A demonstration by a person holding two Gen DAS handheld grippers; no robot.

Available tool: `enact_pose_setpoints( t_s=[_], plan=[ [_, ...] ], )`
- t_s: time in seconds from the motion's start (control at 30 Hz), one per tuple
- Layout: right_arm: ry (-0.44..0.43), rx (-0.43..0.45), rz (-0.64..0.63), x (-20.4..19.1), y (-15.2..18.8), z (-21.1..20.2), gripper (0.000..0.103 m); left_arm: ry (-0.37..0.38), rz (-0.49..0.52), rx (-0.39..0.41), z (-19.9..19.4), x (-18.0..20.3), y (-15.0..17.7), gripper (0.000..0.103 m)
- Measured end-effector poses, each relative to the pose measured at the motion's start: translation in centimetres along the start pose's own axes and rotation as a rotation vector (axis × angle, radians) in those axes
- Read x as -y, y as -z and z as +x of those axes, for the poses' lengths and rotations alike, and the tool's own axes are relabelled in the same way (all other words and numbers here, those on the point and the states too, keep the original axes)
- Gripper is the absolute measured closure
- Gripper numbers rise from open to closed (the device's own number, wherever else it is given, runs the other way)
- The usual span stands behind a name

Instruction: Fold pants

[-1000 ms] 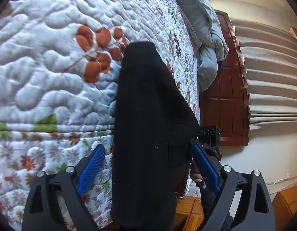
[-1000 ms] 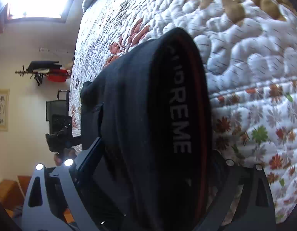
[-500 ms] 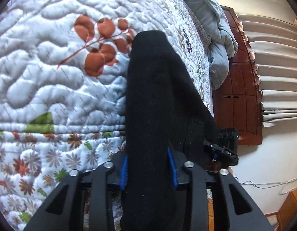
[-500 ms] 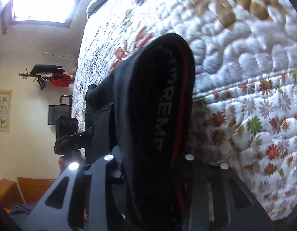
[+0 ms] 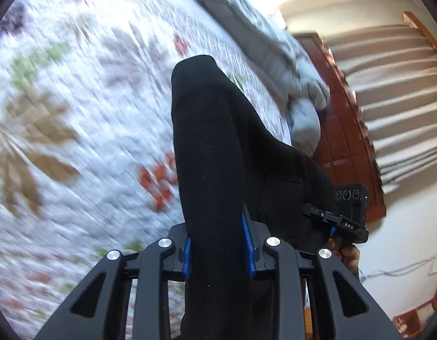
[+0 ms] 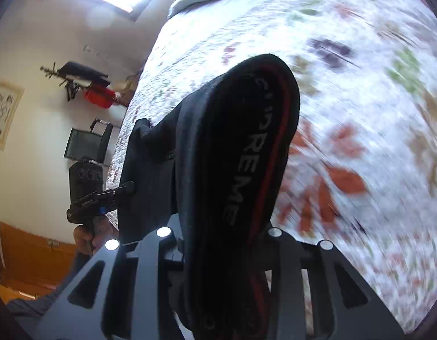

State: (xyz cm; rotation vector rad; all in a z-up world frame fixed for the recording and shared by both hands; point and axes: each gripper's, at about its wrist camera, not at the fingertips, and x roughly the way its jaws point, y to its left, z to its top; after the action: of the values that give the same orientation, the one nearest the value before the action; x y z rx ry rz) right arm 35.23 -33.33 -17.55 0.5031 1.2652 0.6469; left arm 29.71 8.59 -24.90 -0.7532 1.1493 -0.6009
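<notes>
My left gripper (image 5: 218, 248) pinches one edge of the pants (image 5: 210, 147), and its jaws are closing a little more. My right gripper (image 6: 221, 252) clamps the waistband side. The pants hang between both tools, long axis running forward, above the quilt (image 5: 77, 113). Neither hand looks nearer.

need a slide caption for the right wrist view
Right gripper clamped on the black pants' waistband with its red stripe and grey lettering, above a blurred floral quilted bedspread.
</notes>
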Motion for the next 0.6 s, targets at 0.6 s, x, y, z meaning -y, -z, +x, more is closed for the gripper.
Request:
enact_pose_setpoints(
  t_s=[0.6],
  plan=[
    [-0.071,-0.171,0.03,-4.0,-13.7,26.4,0.071,-0.152,-0.251,0.012,-6.5,-21.6,-13.2,0.07]
  ],
)
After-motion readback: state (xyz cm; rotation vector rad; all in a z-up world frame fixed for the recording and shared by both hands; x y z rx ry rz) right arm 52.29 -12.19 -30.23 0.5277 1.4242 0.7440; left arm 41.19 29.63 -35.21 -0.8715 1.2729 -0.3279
